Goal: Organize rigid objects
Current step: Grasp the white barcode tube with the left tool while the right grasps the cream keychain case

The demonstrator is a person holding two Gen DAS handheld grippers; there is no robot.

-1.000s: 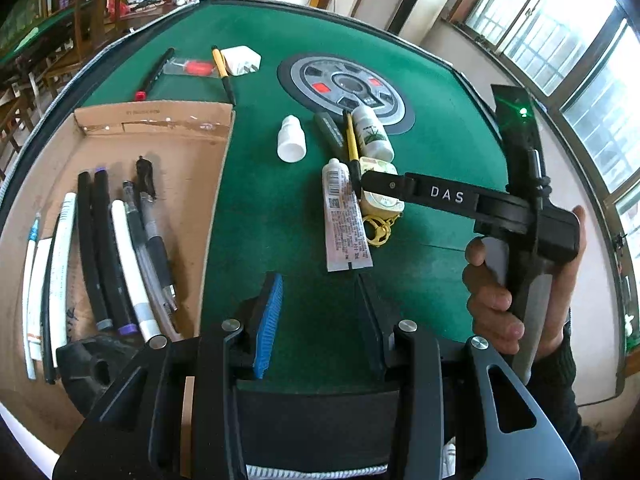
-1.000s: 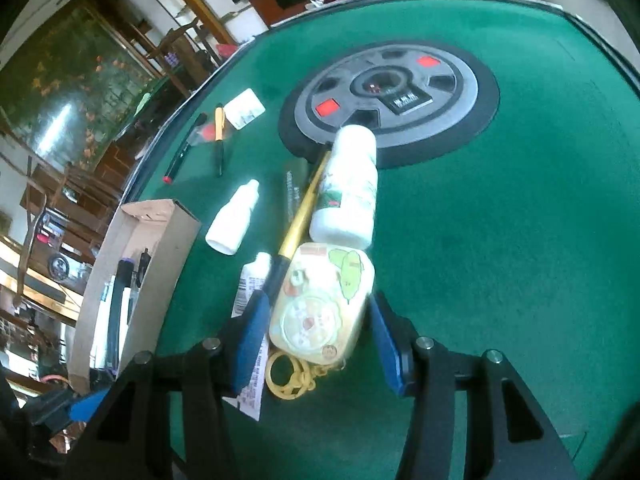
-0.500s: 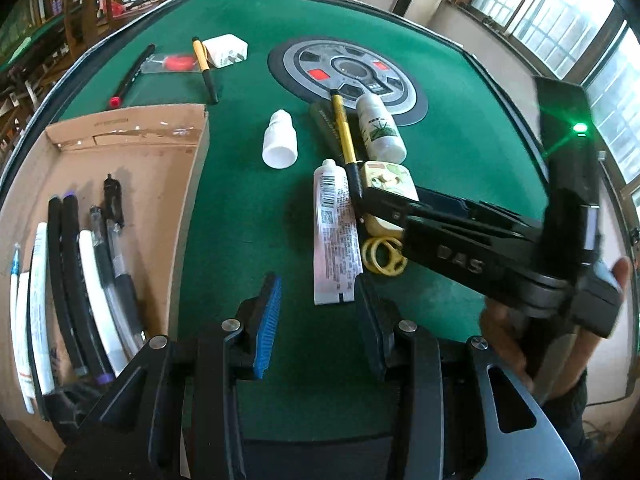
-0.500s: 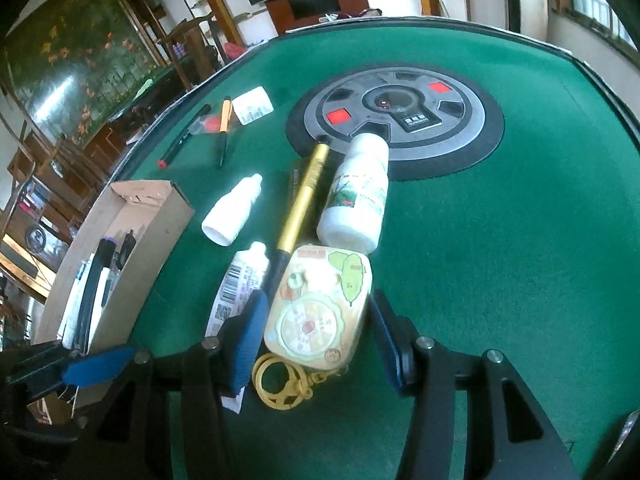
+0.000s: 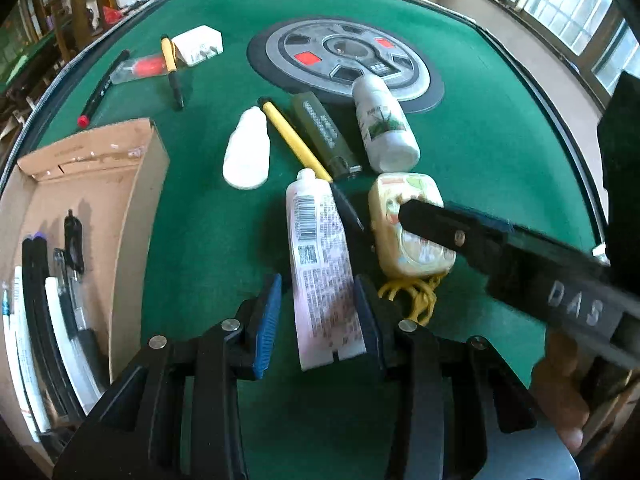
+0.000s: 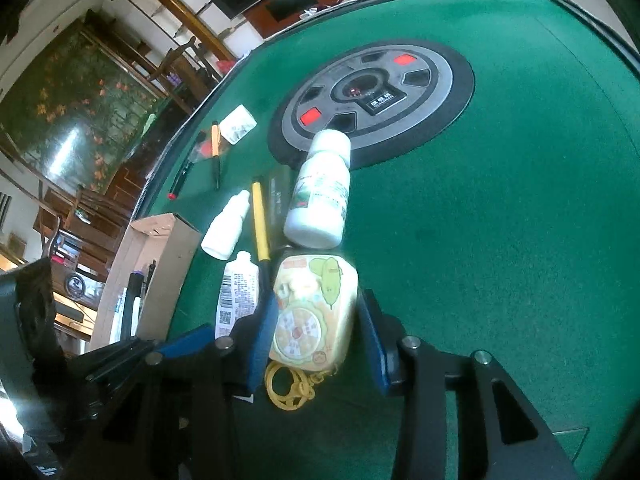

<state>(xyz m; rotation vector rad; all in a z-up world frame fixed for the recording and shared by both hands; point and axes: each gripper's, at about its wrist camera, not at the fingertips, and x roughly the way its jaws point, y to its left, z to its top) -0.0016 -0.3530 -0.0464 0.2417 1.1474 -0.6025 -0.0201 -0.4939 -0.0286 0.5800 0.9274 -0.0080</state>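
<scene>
Left wrist view. You work over a green felt table [image 5: 480, 152] with a round grey hub [image 5: 344, 64] at its centre; windows run along the right wall, wooden chairs stand behind the far left edge. A cardboard box [image 5: 100, 184] at the table's left edge holds a row of pens [image 5: 60, 300]. Your left gripper [image 5: 320, 312] stands half open around the lower end of the white tube [image 5: 320, 264]; the right pad looks to touch the tube's edge, the blue left pad stands clear, so nothing is clamped. Beyond lie a small white dropper bottle [image 5: 246, 152], a yellow pen [image 5: 296, 144], a dark lighter [image 5: 324, 136] and a white labelled bottle [image 5: 386, 128], its cap end on the hub.

Right wrist view. A dark screen and a flowered wall panel show past the far edge. Your right gripper [image 6: 316, 332] has just been closing, with the cream keychain case [image 6: 316, 312] between its fingers. The left pad meets the case; the right pad [image 6: 372, 344] stands just off it. The yellow ring [image 6: 288, 388] trails toward you.
</scene>
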